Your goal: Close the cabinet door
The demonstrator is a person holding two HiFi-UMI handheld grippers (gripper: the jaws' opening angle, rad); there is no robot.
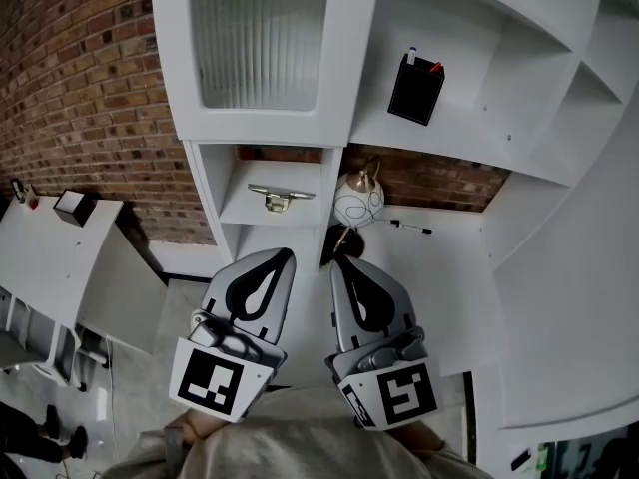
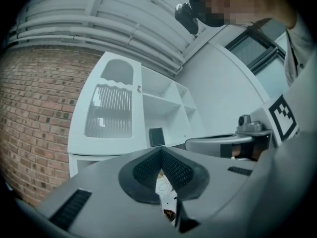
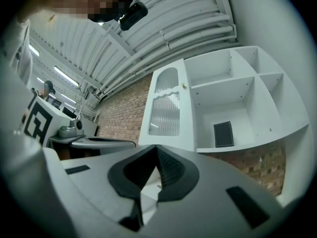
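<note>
I am holding both grippers low and close to my chest, side by side, well apart from the cabinet. The left gripper is carrying nothing. Its fingers are meeting at the tips, and the sliver of gap behind them is showing only the round white vase on the bench. The right gripper is likewise pinched together and empty, its fingers touching at the tips. I judge I am holding them closed because a door wants a push from a blunt nose, not a grasp.

The door, the ribbed-glass one, is sitting at the far left of the cabinet, left of the open shelf with the black box. It is looking flush with its frame in every view, so I am taking the closing as done and resting the grippers clear of it.
</note>
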